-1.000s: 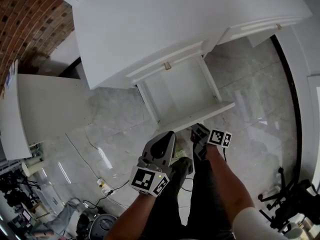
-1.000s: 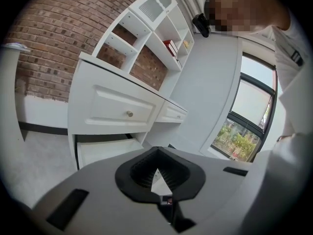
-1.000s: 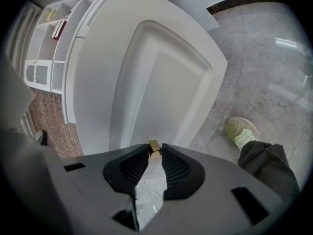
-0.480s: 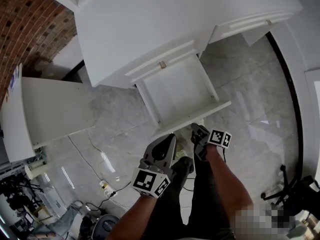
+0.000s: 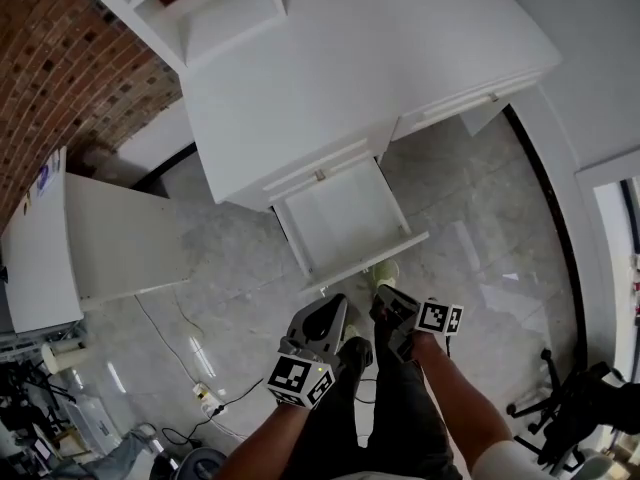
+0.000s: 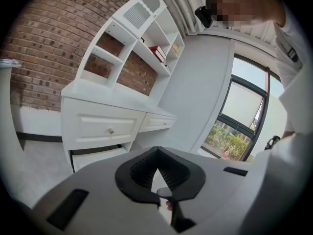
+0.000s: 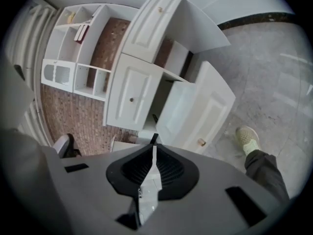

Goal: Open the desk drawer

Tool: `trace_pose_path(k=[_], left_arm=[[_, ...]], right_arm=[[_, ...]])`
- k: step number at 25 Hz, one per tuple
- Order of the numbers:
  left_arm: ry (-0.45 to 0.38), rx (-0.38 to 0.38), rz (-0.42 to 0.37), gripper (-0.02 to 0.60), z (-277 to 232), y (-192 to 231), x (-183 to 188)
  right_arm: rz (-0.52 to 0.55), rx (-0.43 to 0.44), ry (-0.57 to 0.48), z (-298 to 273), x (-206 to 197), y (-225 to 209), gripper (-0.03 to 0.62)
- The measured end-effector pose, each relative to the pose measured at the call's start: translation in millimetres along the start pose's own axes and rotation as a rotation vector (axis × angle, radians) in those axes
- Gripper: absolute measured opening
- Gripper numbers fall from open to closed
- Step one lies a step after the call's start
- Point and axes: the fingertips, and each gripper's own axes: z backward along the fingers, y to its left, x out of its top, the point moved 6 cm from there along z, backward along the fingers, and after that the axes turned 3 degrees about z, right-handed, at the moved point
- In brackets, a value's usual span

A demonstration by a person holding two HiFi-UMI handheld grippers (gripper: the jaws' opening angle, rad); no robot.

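The white desk has its low drawer pulled out over the floor, and the inside looks bare. Both grippers hang in front of the drawer's front panel and touch nothing. My left gripper is shut and empty. In the left gripper view it looks level at the desk, with the open drawer low on the left. My right gripper is closing, with only a thin slit left and nothing in it. In the right gripper view the drawer and its knob lie ahead.
A shoe stands just before the drawer front. A white panel lies at the left under the brick wall. Cables and a power strip trail on the floor. A chair base sits at the lower right.
Both grippers have risen and drawn back from the drawer front. The desk looks smaller and farther below. The drawer stays pulled out.
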Motion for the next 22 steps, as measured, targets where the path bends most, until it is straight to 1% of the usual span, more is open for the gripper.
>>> trace_pose_path(k=[3,5,9,13,18,22], left_arm=[[-0.006,-0.011,-0.011,0.012,11,-19,23],[-0.012,-0.017,-0.015,0.012,18,-32,37],[-0.034,-0.019,-0.022,0.012,30,-54,60],[-0.051,-0.001,-0.018,0.012,39,-79,74],[-0.082,0.036,-0.031,0.012,53,-114,93],[-0.116,0.056,-0.042,0.012,73,-148,110]], right_arm=[[0.087,0.039,-0.005,24,15,55,0.032],[0.154,0.047,-0.006,40,25,86,0.031],[0.251,0.086,-0.011,64,40,145,0.031],[0.368,0.12,-0.019,88,47,196,0.026],[0.581,0.11,-0.038,123,52,246,0.018],[0.738,0.118,-0.048,157,51,284,0.018]])
